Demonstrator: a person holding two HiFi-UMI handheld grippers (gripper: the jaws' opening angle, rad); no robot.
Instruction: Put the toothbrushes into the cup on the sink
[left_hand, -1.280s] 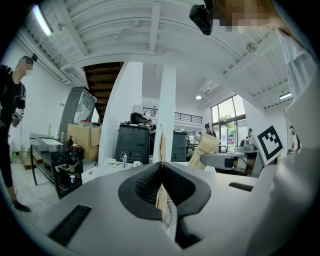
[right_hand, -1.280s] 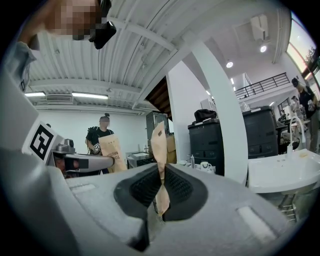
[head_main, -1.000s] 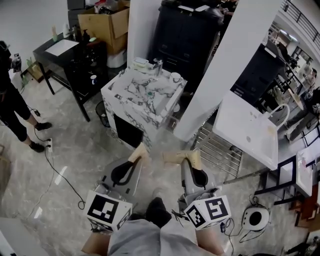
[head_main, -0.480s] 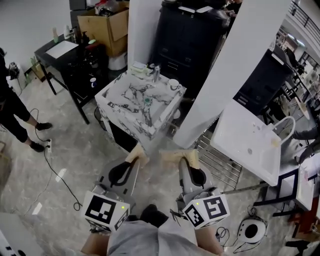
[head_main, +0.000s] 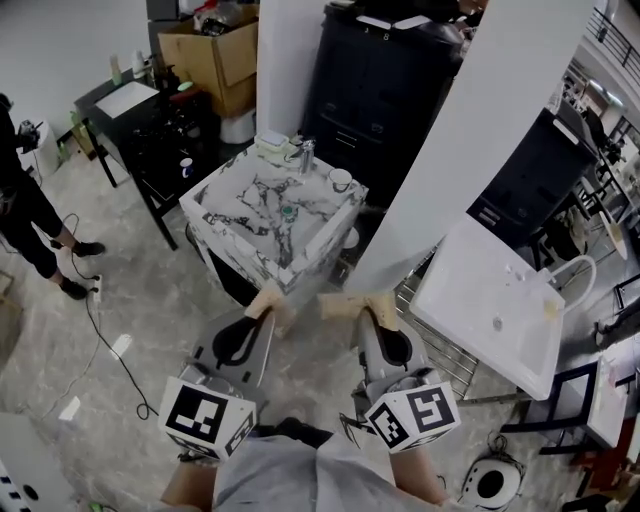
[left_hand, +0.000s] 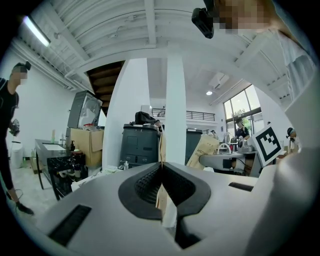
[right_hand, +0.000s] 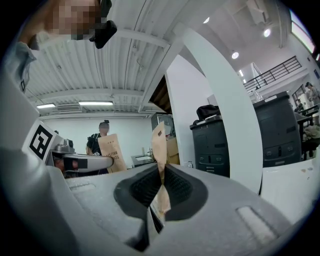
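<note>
Left claw (left_hand: 161, 170) pinches 1 toothbrush packet (left_hand: 161, 146), right claw (right_hand: 160, 176) another.

The sink top (head_main: 228, 198) looks like polished marble, white with dark veins, and the tap (head_main: 305, 153) on it is shiny metal. The cup (head_main: 340, 180) is white and smooth, perhaps ceramic. The left toothbrush packet (head_main: 272, 300) and the right toothbrush packet (head_main: 345, 305) are matt brown kraft paper. The left gripper (left_hand: 161, 172) and the right gripper (right_hand: 161, 175) have matt grey plastic shells and black ribbed pads (left_hand: 145, 182). The floor (head_main: 130, 330) is glossy grey stone.
</note>
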